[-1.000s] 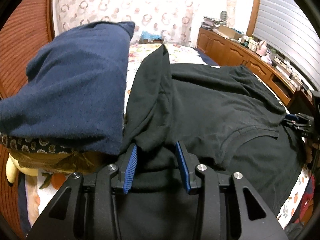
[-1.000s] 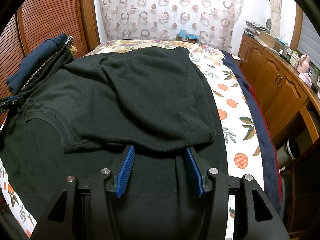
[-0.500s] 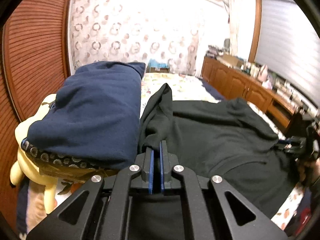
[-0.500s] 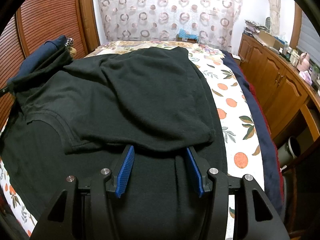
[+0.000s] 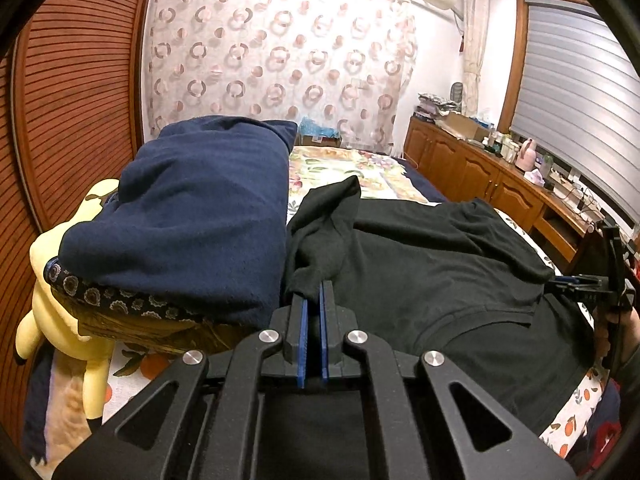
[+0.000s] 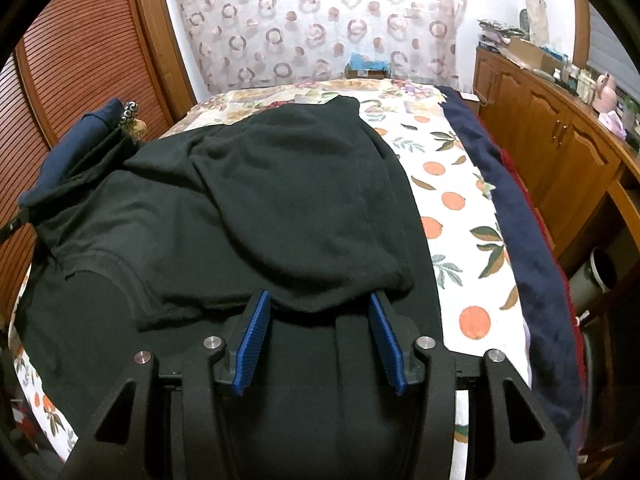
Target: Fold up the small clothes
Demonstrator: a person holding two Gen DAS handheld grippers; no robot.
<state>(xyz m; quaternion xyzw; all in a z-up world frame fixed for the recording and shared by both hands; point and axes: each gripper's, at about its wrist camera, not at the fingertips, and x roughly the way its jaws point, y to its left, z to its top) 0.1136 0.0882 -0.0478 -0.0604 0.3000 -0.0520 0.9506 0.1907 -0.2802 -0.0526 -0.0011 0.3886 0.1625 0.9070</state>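
Since a second ago my left gripper (image 5: 313,300) is pinching shut on the black shirt's (image 5: 432,272) sleeve fold and lifting it off the bed (image 6: 452,216), so I am getting slack for folding inward. My right gripper (image 6: 318,308) is waiting spread over the other folded sleeve, its blue pads (image 6: 256,332) straddling the cloth without gripping. I am keeping the shirt flat beside the folded navy garment (image 5: 200,208) and yellow plush toy (image 5: 60,320).
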